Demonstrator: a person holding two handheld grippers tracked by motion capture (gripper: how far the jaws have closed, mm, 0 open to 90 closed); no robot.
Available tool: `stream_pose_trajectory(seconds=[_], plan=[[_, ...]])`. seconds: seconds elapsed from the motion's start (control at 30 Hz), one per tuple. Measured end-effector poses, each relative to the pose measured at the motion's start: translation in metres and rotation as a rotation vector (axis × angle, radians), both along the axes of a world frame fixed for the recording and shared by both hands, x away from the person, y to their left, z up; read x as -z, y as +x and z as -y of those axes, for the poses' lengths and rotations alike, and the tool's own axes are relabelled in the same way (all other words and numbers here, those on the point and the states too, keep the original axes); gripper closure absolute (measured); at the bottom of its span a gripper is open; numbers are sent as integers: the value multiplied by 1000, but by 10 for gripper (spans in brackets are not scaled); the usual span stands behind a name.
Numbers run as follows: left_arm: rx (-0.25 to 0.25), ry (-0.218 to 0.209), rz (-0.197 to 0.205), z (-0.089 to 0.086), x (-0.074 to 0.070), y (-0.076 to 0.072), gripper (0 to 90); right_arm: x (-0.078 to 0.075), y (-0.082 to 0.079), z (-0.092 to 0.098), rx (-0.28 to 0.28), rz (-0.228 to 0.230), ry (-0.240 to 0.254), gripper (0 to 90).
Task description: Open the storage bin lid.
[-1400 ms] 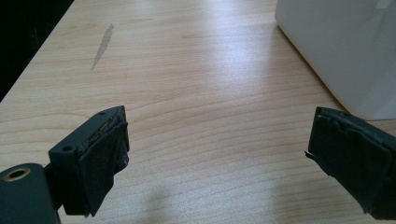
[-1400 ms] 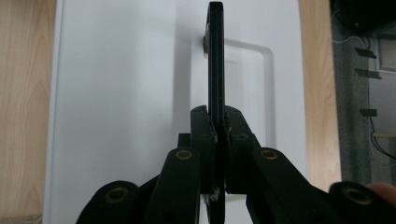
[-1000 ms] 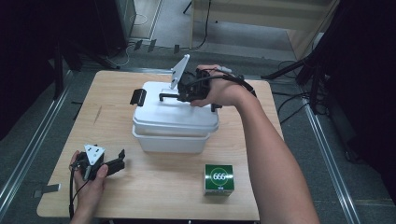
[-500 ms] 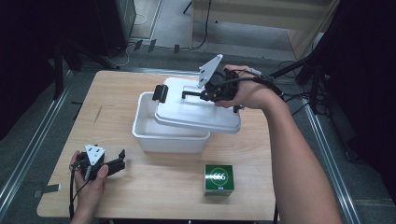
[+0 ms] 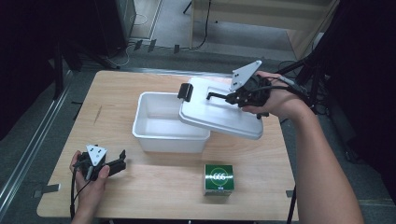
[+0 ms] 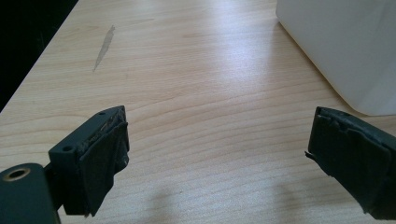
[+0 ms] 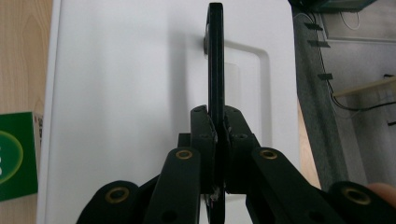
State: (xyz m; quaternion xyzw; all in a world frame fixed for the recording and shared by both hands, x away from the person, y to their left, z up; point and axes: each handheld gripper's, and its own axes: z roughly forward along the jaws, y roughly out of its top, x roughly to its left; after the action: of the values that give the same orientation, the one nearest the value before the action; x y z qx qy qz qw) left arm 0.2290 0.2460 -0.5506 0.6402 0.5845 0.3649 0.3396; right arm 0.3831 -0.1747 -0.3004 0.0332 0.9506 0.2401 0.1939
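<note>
A white plastic box (image 5: 154, 122) stands open in the middle of the table, its wall (image 6: 345, 46) at the top right of the left gripper view. Its white lid (image 5: 219, 116) hangs tilted over the box's right end, off to the right. My right gripper (image 5: 231, 97) is shut on the lid's black handle (image 7: 215, 70), which runs up between the closed pads over the lid (image 7: 130, 93). A black clasp (image 5: 185, 92) hangs at the lid's left end. My left gripper (image 5: 122, 160) rests on the table near the front left corner, open with nothing between its pads (image 6: 100, 163).
A green carton marked 666 (image 5: 218, 178) stands near the table's front edge; its corner (image 7: 16, 154) sits at the left of the right gripper view. Bare wood (image 6: 201, 93) lies ahead of the left gripper. Cables and floor lie beyond the table's far edge.
My right gripper has lifted the lid off the box and carried it to the right, uncovering the box's inside. The left gripper has stayed where it was.
</note>
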Motion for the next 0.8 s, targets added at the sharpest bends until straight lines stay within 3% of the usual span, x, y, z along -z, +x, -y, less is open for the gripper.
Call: stream_pose_trajectory(seconds=[0.37,0.8], plan=[[-4,-3,6,-1,0,-1,59,11,-6,54,88,-8,29,860],[-6,-2,10,-1,0,-1,59,33,-11,100,171,-23,7,860]])
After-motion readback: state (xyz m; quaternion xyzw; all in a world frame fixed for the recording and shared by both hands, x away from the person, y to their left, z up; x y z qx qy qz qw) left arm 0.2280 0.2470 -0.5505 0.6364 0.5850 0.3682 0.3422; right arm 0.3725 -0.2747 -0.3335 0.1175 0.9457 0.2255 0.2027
